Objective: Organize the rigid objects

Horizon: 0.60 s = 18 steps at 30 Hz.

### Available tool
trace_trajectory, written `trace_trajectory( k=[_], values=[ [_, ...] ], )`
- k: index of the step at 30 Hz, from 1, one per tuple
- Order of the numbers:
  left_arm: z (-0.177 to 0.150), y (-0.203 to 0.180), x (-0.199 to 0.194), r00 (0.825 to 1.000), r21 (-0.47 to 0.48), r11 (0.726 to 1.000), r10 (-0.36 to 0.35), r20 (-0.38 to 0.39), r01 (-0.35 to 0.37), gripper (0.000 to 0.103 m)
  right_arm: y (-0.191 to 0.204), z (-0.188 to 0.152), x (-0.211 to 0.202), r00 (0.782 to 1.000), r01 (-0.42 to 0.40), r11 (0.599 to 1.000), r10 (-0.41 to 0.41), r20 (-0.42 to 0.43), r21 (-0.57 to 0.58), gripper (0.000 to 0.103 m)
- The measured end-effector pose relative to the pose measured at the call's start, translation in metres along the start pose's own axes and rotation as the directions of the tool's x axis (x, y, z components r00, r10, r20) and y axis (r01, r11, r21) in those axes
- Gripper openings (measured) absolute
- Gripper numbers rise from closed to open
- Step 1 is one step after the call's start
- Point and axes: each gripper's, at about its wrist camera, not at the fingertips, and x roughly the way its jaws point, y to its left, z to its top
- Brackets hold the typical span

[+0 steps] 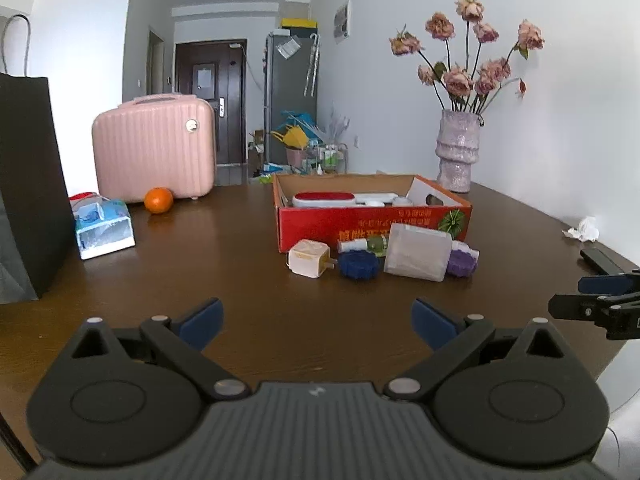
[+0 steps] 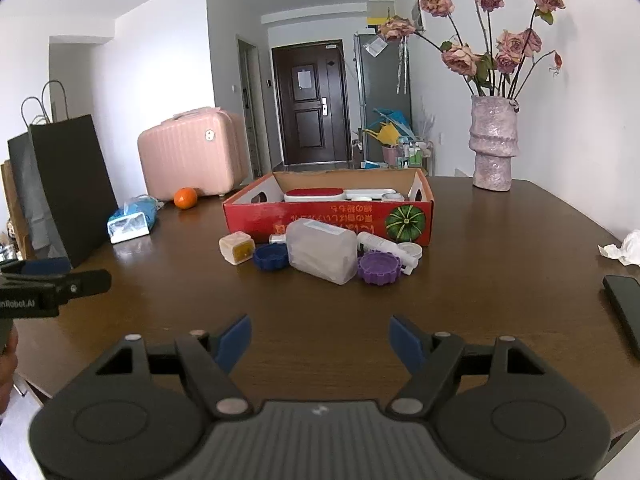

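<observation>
Both the left gripper [image 1: 318, 322] and right gripper [image 2: 320, 340] hover spread and empty over the brown surface [image 2: 320, 300], short of small items clustered before a red box [image 2: 328, 216].

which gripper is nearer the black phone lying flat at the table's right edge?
Right. The right gripper has the black phone just off to its right, near its fingertips. The left gripper sits further left, with the right gripper between it and the phone. Both are open and empty.

I count one red cardboard box [image 2: 328, 216], one clear plastic container [image 2: 322, 250] and one cream cube-shaped plug [image 2: 236, 247]. There are two toothed round caps, one blue [image 2: 271, 257] and one purple [image 2: 378, 267]. I also see one orange fruit [image 2: 185, 197].
</observation>
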Motion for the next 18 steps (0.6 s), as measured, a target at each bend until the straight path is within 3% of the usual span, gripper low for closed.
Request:
trace_trajectory(
  k=[8,18],
  values=[
    [-0.001,-0.001,0.048,0.996,-0.006,1.000,-0.010,-0.087,0.010,0.102,-0.017,0.001,0.037,0.998,0.041,0.999,-0.039,-0.044,0.030,0.074],
    [0.019,-0.006,0.134,0.990,0.002,1.000,-0.017,-0.143,0.017,0.100,-0.047,0.019,0.104,0.992,0.089,0.995,-0.085,-0.096,0.045,0.073]
  ],
)
